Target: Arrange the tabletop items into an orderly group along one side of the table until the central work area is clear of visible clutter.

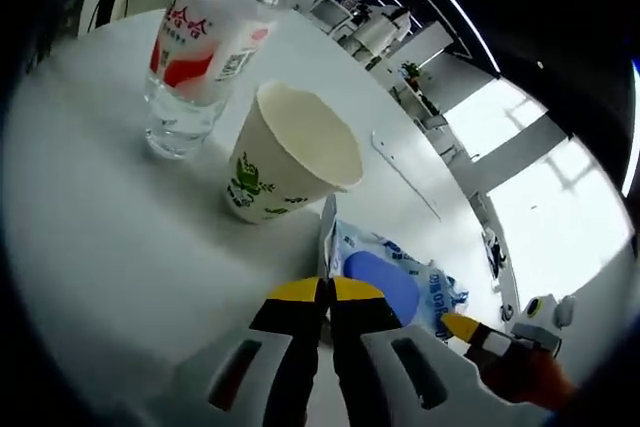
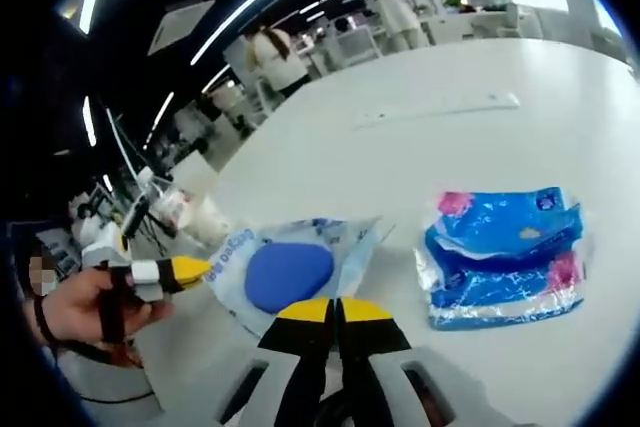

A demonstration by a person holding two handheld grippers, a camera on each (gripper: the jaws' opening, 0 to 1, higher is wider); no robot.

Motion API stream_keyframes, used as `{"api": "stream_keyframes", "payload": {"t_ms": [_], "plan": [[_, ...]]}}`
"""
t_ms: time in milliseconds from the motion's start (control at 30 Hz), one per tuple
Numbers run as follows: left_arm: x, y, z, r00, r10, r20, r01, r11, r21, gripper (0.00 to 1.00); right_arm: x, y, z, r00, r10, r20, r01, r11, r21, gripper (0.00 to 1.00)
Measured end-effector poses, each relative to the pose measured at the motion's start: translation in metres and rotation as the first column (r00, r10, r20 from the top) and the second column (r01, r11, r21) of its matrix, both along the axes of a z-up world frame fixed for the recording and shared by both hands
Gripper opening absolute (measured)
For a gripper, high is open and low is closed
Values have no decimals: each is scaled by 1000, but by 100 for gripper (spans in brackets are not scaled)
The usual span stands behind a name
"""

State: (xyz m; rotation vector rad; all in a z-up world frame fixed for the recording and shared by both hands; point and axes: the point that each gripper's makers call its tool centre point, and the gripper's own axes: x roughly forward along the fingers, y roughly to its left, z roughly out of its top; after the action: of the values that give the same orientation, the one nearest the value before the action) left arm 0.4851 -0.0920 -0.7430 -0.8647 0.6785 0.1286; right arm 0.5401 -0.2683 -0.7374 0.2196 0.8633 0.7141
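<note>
White tabletop (image 2: 420, 157) held a cup (image 1: 283, 154) at 11 o'clock of both grippers (image 1: 326, 290) (image 2: 334, 309), each clamped on 1 wipes pack (image 1: 395, 282) (image 2: 300, 267).

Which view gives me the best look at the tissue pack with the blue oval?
The right gripper view: the tissue pack lies nearly whole just past the right gripper, oval and lettering visible. In the left gripper view the pack sits behind the left gripper, its near part hidden by the jaws.
</note>
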Motion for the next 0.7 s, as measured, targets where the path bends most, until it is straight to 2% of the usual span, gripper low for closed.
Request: {"api": "stream_keyframes", "payload": {"t_ms": [300,467,700], "plan": [[12,8,-7,998,57,5,-57,997,-43,0,12,0,-13,999,-31,-20,31,999,-15,0],[17,9,-7,997,77,9,-76,995,-57,0,21,-1,-13,997,-66,-26,66,998,-7,0],[22,11,-8,995,102,10,-101,993,-66,0,29,3,-13,998,-66,-21,66,998,-8,0]]}}
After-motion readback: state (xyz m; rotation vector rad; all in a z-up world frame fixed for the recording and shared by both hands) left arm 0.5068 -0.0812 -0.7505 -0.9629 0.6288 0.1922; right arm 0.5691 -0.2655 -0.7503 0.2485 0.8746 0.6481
